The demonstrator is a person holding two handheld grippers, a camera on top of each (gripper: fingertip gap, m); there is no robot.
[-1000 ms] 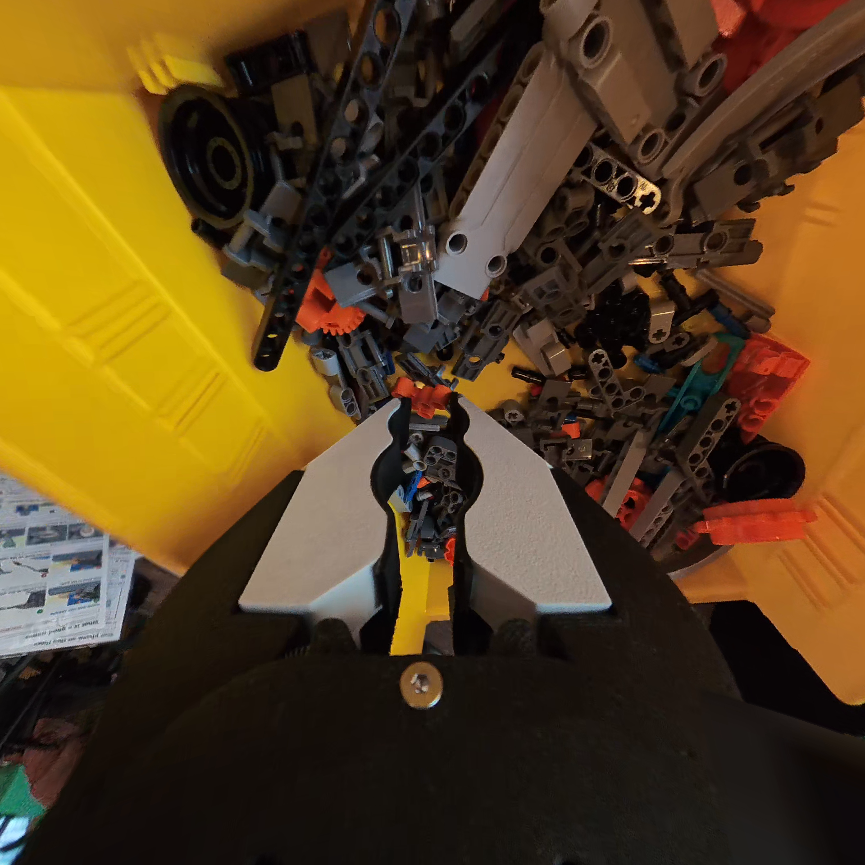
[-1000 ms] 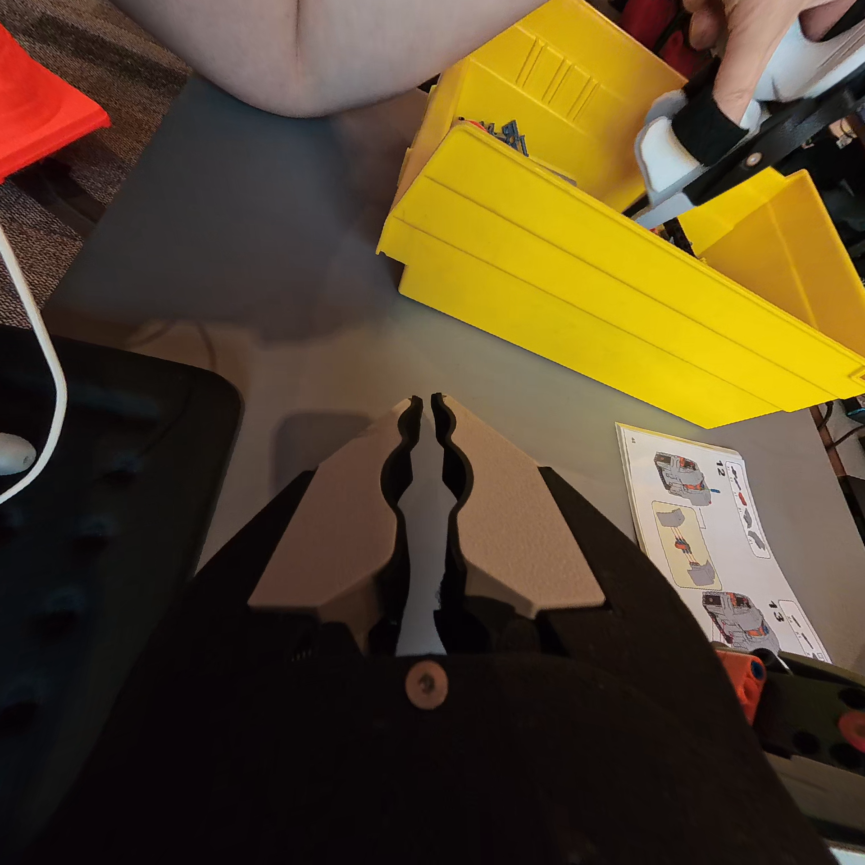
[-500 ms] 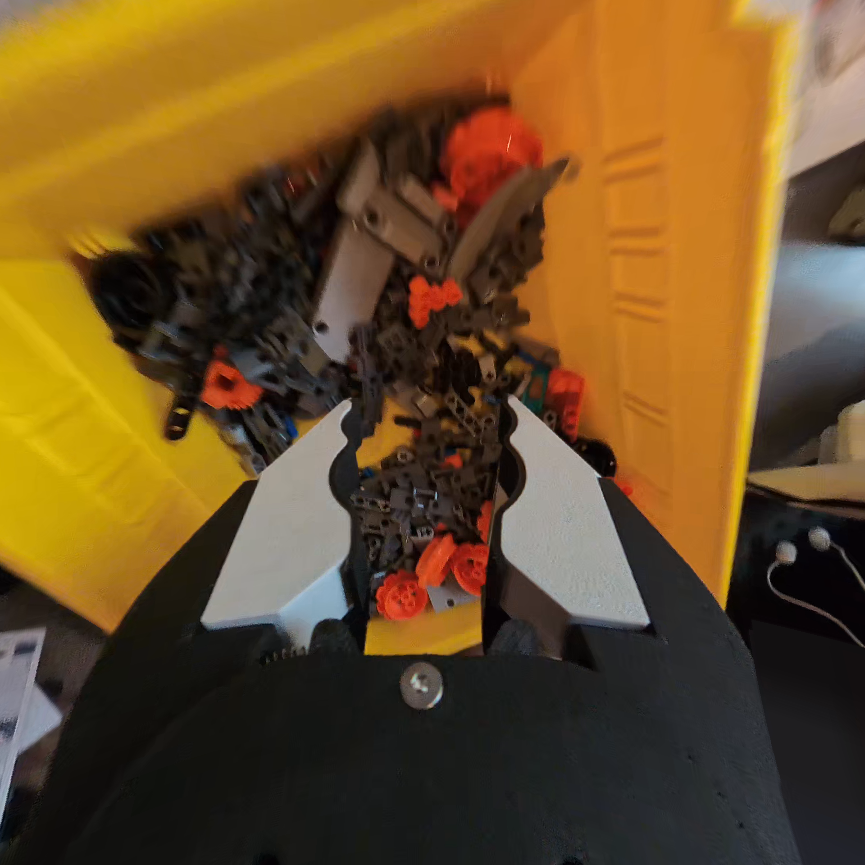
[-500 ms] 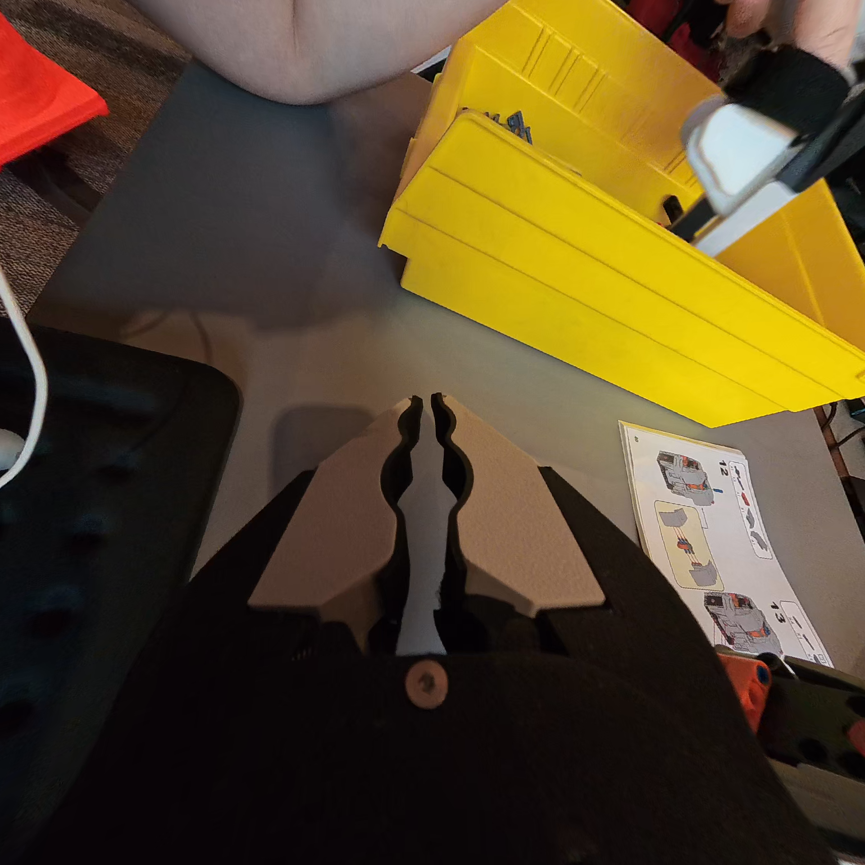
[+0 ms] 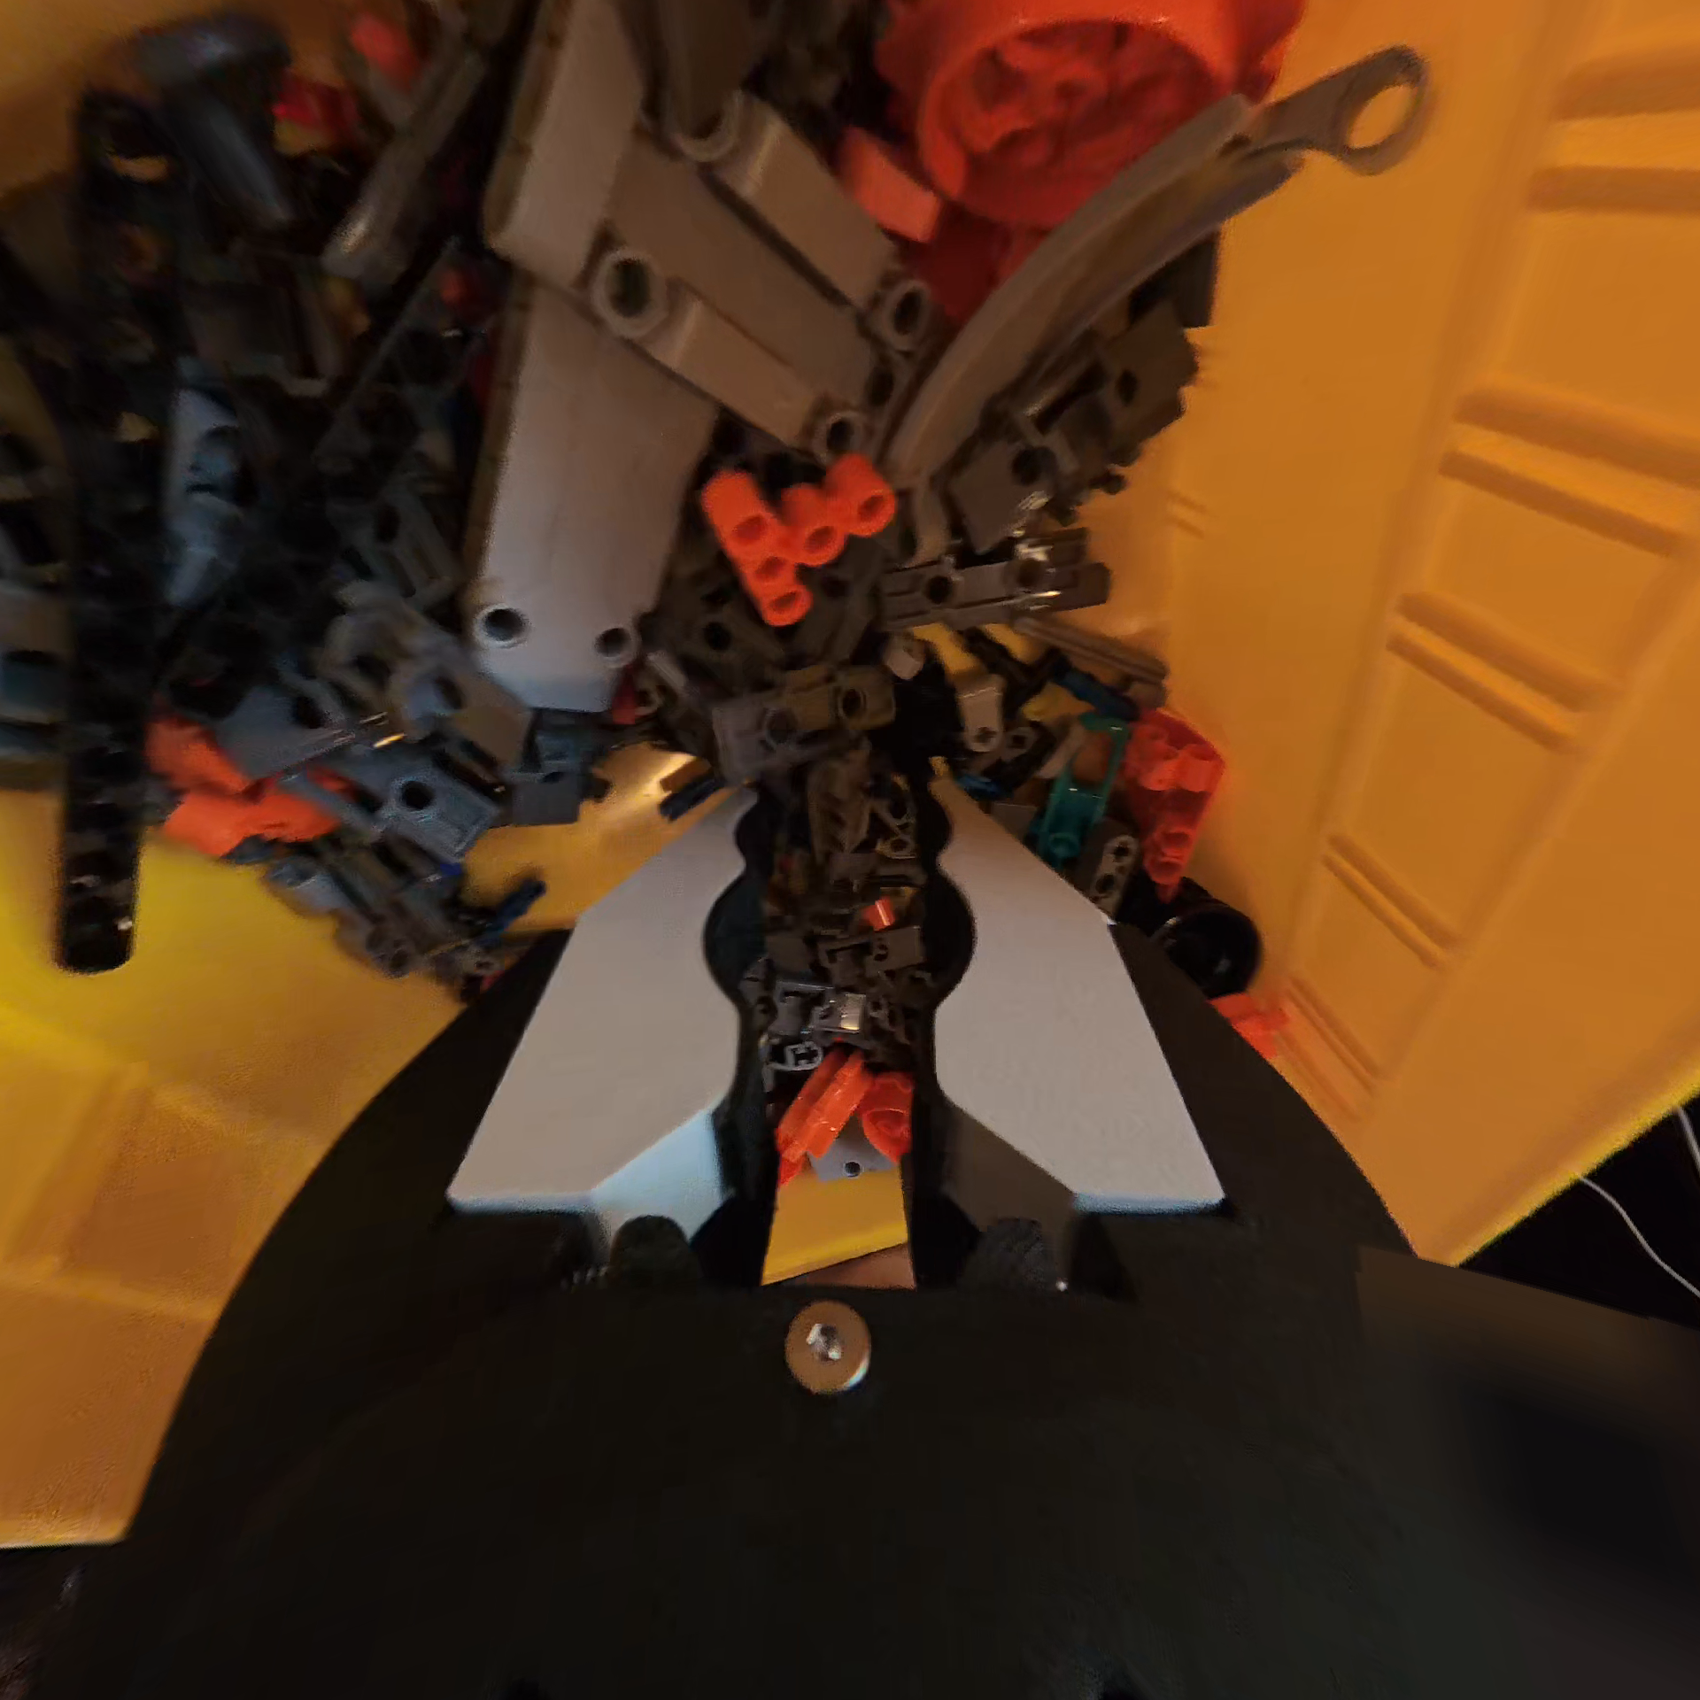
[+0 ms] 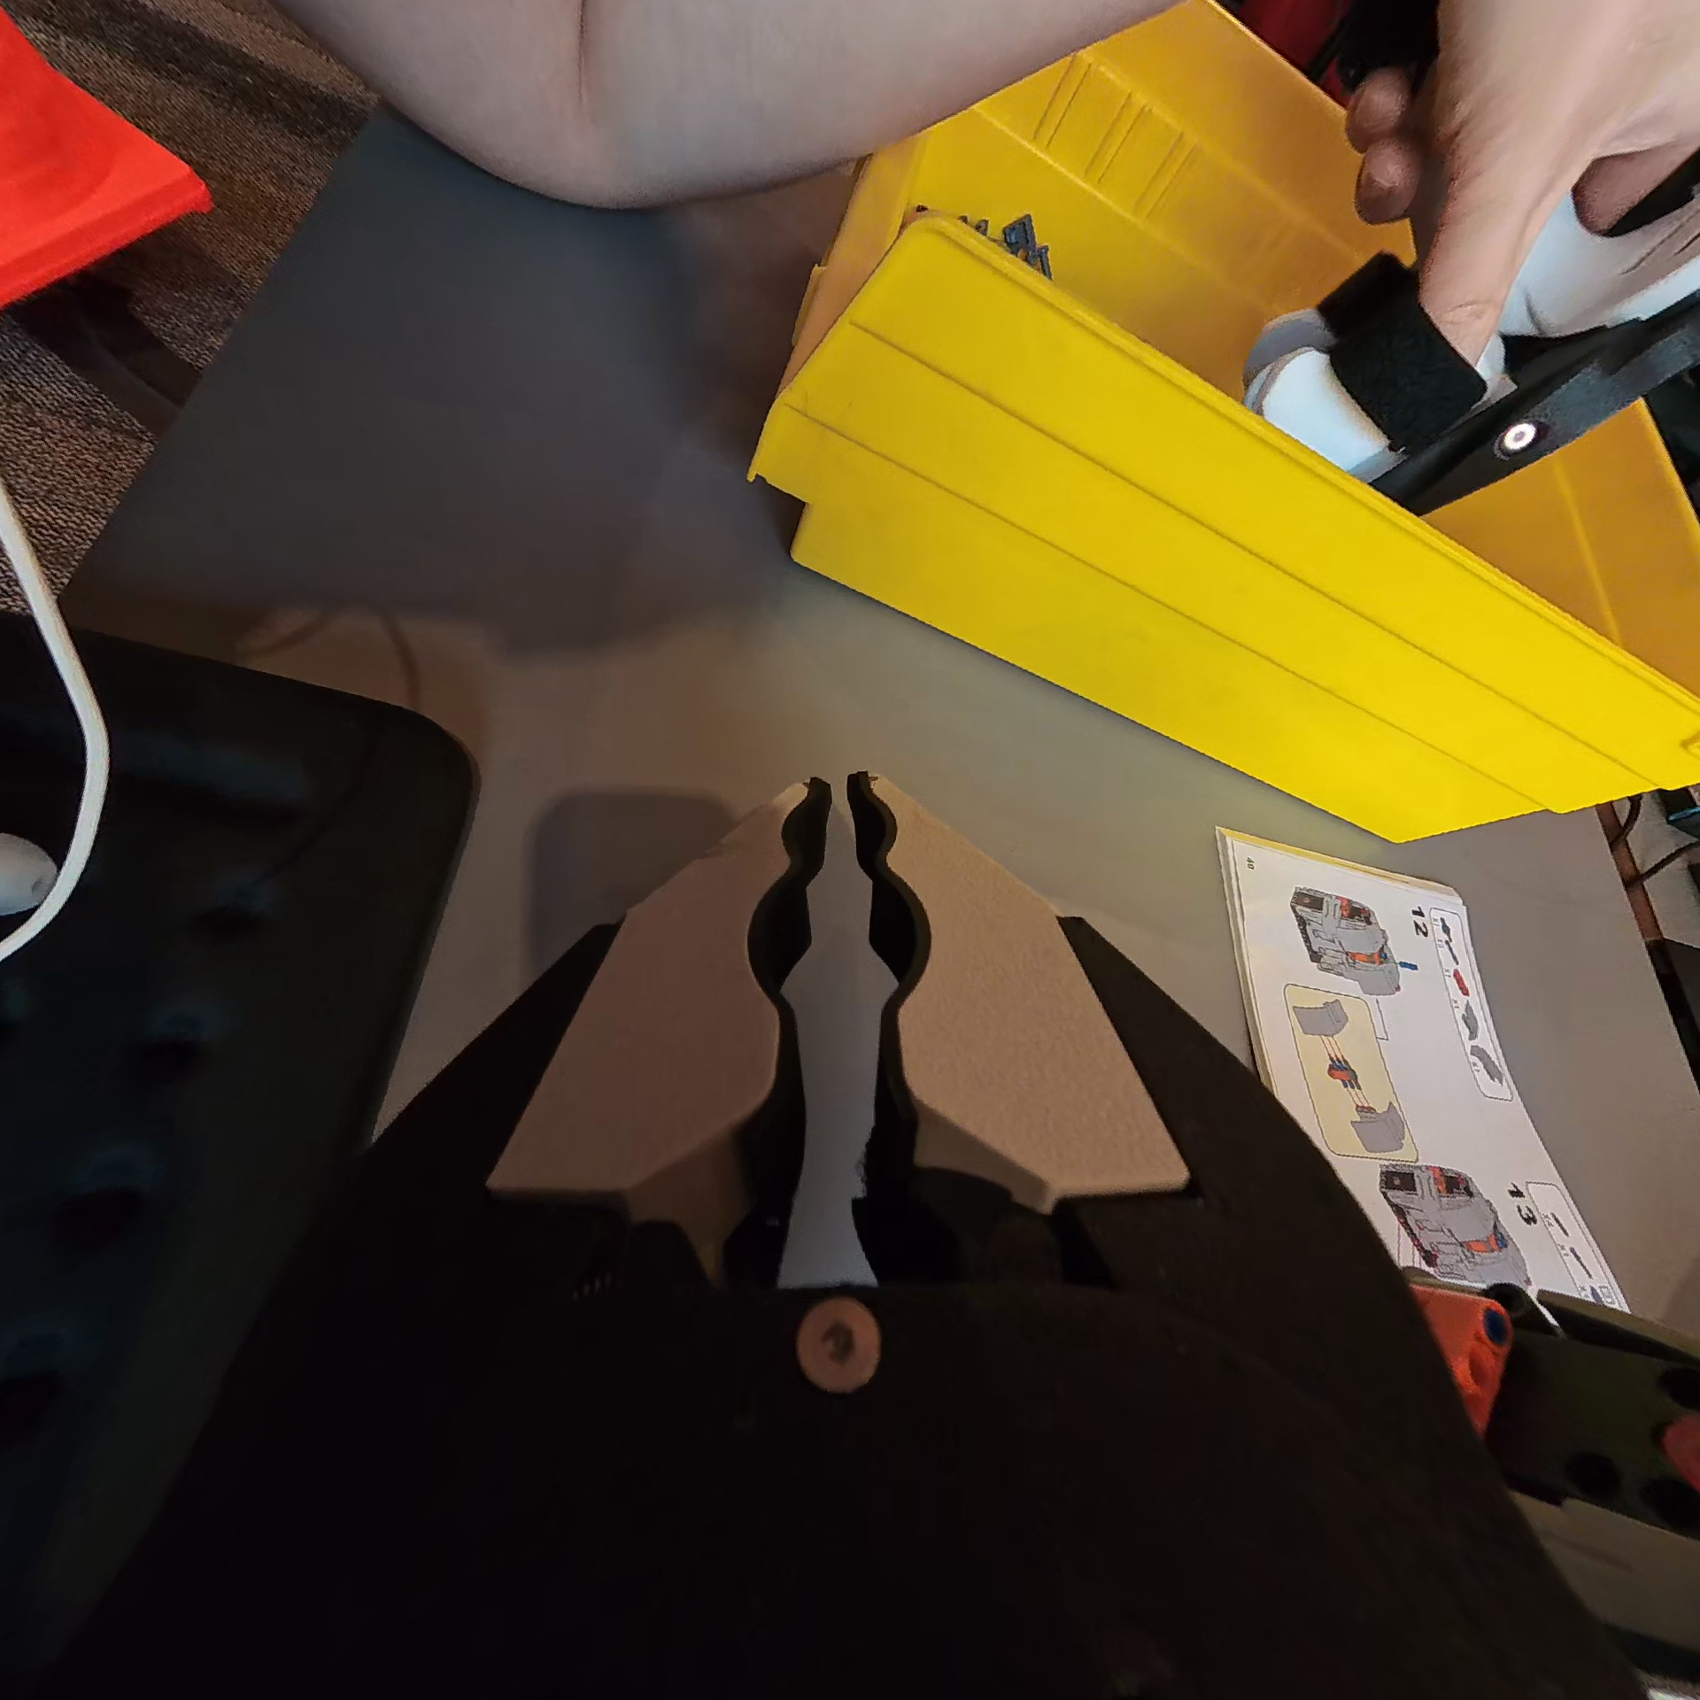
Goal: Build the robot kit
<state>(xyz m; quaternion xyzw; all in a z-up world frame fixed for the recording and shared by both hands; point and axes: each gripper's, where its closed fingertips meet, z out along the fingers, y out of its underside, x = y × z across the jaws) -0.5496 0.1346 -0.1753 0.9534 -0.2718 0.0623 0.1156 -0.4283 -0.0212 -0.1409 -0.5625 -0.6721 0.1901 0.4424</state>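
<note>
In the left wrist view, the left gripper [image 5: 842, 809] points down into a yellow bin [image 5: 1472, 644], fingers spread and holding nothing, tips just above a heap of grey, black and orange building pieces [image 5: 644, 552]. An orange connector [image 5: 796, 534] lies just beyond the tips at frame centre. In the right wrist view, the right gripper [image 6: 839, 782] hovers over a grey table [image 6: 460, 460], fingers nearly pressed together, empty. An instruction booklet [image 6: 1380, 1039] lies at lower right.
</note>
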